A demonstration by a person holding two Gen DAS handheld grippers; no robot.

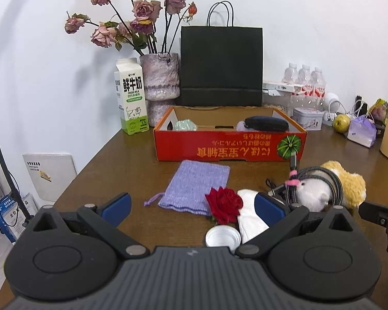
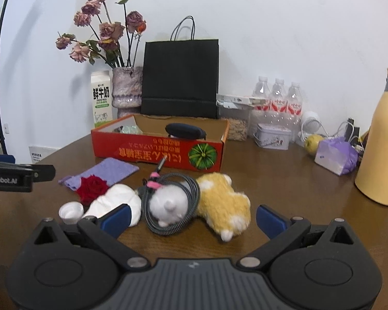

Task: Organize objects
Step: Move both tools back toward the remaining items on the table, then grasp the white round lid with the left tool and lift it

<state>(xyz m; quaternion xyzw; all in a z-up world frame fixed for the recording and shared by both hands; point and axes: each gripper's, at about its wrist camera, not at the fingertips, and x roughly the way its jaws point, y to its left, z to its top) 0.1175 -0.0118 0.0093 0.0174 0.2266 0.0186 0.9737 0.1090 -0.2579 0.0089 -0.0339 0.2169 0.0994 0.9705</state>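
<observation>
Red box (image 1: pixel 227 147), black case (image 1: pixel 266 123) inside; fingers spread

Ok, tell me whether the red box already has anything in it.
Not empty. The open-topped red box holds a dark pouch and a pale green item; the purple knit bag lies outside on the table.

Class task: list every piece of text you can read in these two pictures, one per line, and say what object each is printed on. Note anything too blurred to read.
"鲜牛奶" and "FRESH MILK": on the milk carton; its smaller print is unreadable.
"enRobot.AI", cut off at the frame edge: on the left hand-held gripper.
Large yellow characters, upside down: on the red box, not reliably readable.
Bottle labels and wall panel sticker: too small.
</observation>
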